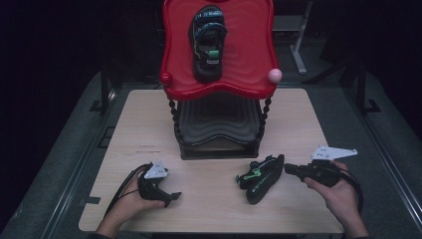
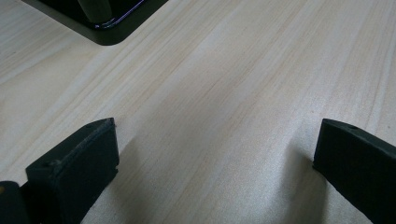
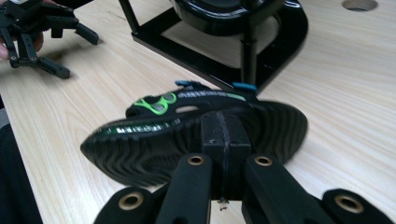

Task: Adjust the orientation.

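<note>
A black sandal with green trim [image 1: 261,179] lies tipped on its side on the wooden table [image 1: 209,204], at the front right. In the right gripper view its ribbed sole [image 3: 154,149] faces me. My right gripper [image 1: 287,169] is at the sandal's right end. Its pads meet flat against each other [image 3: 224,123], and I see nothing between them. A second black sandal [image 1: 208,42] rests on the red top tray [image 1: 249,50] of the stand. My left gripper [image 1: 171,198] sits low at the front left, jaws wide open over bare wood [image 2: 215,140].
The two-tier stand occupies the table's middle back, with a black wavy lower tray [image 1: 219,119] and a black base [image 2: 112,23] [image 3: 280,46]. A pink ball [image 1: 274,75] caps the red tray's right corner. The left gripper [image 3: 42,32] lies far left in the right gripper view.
</note>
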### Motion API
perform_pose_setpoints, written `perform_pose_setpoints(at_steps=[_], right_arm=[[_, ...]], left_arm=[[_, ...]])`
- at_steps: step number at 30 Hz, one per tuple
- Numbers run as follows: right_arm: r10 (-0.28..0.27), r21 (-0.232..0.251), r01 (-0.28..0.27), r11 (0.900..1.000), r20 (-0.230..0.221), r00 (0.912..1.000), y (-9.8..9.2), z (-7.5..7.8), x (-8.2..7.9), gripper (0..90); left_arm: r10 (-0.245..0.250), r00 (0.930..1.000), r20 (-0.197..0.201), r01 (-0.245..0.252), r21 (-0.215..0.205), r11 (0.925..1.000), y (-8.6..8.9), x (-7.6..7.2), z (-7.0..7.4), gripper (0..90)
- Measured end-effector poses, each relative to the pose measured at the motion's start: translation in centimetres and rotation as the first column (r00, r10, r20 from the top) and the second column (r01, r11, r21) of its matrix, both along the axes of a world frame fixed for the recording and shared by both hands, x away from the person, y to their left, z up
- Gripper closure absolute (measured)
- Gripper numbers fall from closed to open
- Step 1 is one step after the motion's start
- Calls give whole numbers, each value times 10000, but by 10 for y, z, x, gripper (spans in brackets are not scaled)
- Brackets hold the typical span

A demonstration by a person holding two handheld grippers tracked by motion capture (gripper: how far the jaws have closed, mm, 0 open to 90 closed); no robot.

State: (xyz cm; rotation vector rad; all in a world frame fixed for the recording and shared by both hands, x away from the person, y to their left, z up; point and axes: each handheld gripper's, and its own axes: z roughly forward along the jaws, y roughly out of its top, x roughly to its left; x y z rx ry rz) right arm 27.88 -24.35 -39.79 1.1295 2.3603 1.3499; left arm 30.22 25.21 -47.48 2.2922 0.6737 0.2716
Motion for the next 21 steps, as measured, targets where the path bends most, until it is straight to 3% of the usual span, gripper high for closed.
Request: perform_pose_setpoints(at_steps=[8, 21], right_arm=[[310, 32, -310, 9995, 3, 9995, 17, -1, 11, 899], [490, -59, -491, 9988, -119, 9987, 26, -5, 15, 900]], left_arm=[[1, 10000, -4, -1, -6, 10000, 0, 0, 0, 0], [1, 10000, -1, -1, -6, 10000, 0, 0, 0, 0]])
